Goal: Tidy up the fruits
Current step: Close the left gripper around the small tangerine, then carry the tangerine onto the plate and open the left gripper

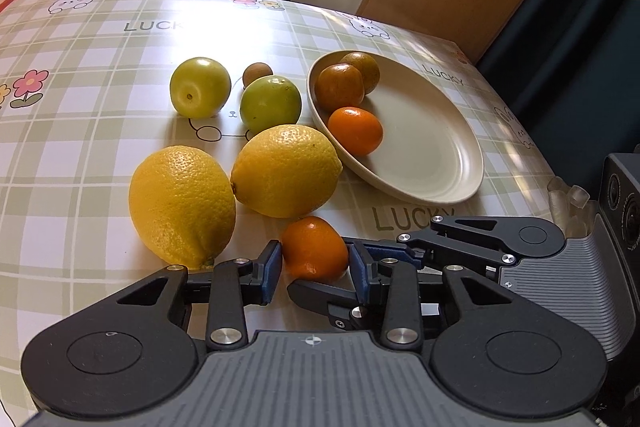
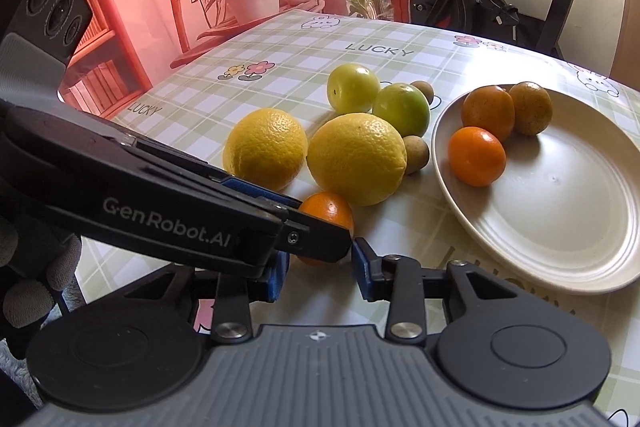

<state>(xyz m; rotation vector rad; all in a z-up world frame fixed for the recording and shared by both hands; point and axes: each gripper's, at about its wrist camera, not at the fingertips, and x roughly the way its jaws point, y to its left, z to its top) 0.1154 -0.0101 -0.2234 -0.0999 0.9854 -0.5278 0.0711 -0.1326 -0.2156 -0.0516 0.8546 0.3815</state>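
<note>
A small round orange mandarin [image 1: 316, 249] lies on the green-checked tablecloth [image 1: 80, 75] just in front of two large yellow lemons [image 1: 286, 171], and the left gripper [image 1: 316, 269] has its blue pads narrowed onto its two sides. The right gripper [image 2: 320, 269] reaches in beside it with jaws narrow; I cannot tell whether its pads touch the mandarin. "GenRobot.AI" is printed on the left gripper's black finger [image 2: 168, 223], "LUCKY" on the cloth, near the cream round plate [image 1: 432, 147] holding three more mandarins.

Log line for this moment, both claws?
left claw shut on small orange | right claw crossing it, grip unclear | plate holds three fruits
</note>
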